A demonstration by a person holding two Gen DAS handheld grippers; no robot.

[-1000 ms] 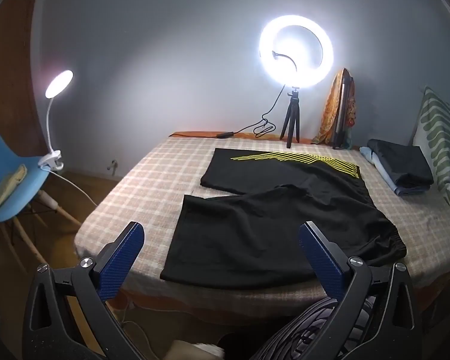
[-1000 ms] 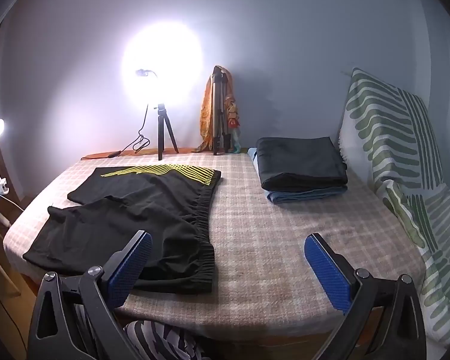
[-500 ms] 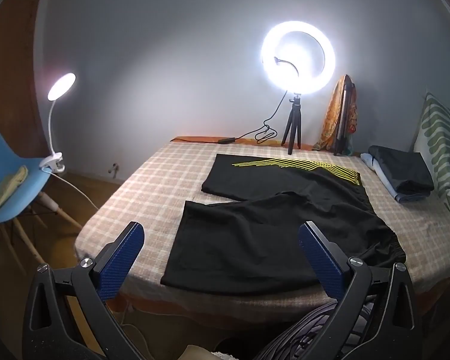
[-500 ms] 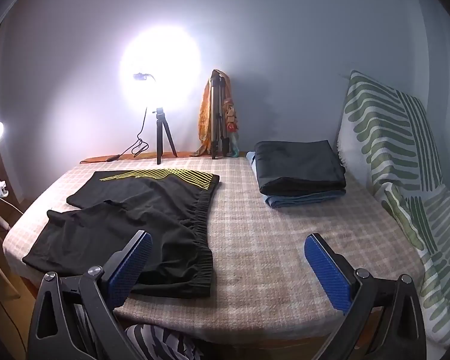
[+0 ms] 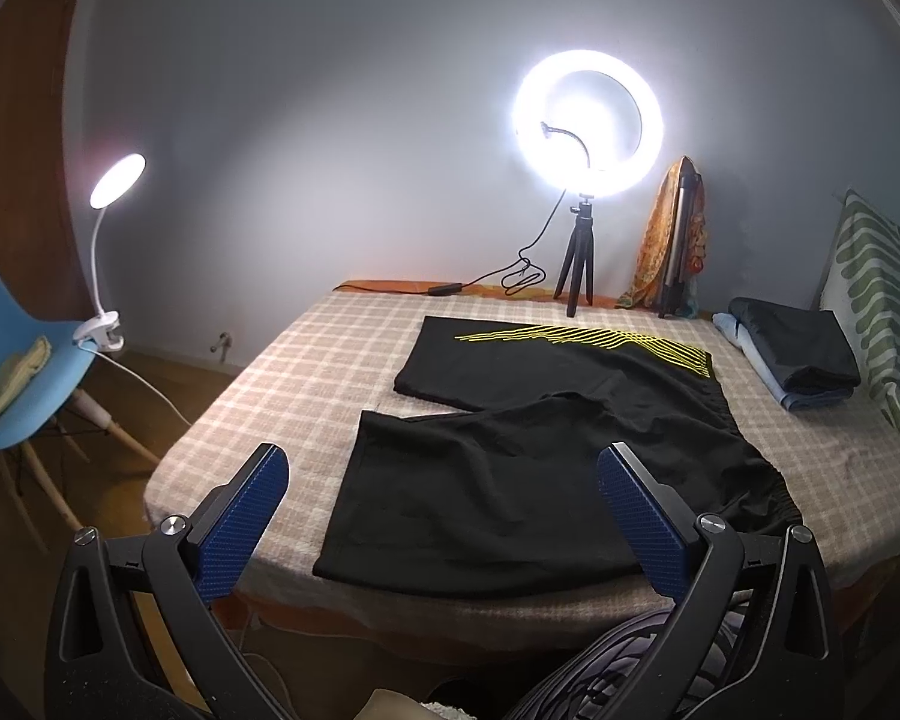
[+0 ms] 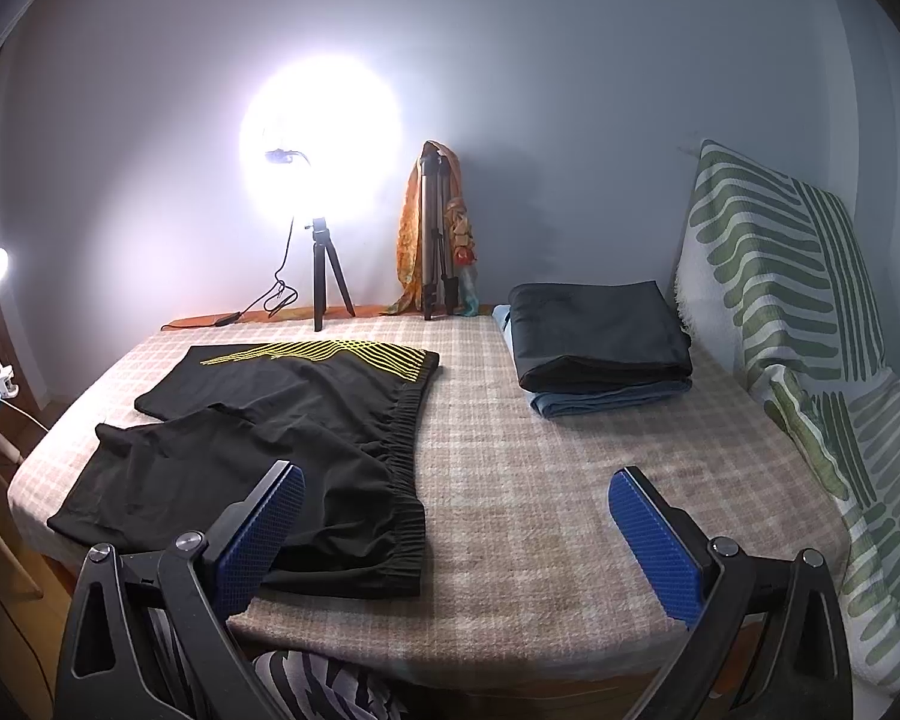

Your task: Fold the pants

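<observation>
Only from left gripper (image 5: 442,480), spread like right gripper (image 6: 457,501): blue chair (image 5: 15,360) beside pants (image 5: 528,450).

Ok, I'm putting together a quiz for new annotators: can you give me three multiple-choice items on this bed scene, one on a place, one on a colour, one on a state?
1. Where does the folded clothes stack lie?
A. on the blue chair
B. on the bed by the leaf-print pillow
C. on the floor

2. What colour are the stripes on the black shorts?
A. yellow
B. red
C. white

3. How do the two grippers stand?
A. both shut on cloth
B. one open, one shut
C. both open, holding nothing

Key:
1 B: the folded clothes stack rests on the bed next to the leaf-print pillow.
2 A: the black shorts carry yellow lines along the far leg.
3 C: the left gripper and right gripper have their fingers spread, nothing between them.
</observation>
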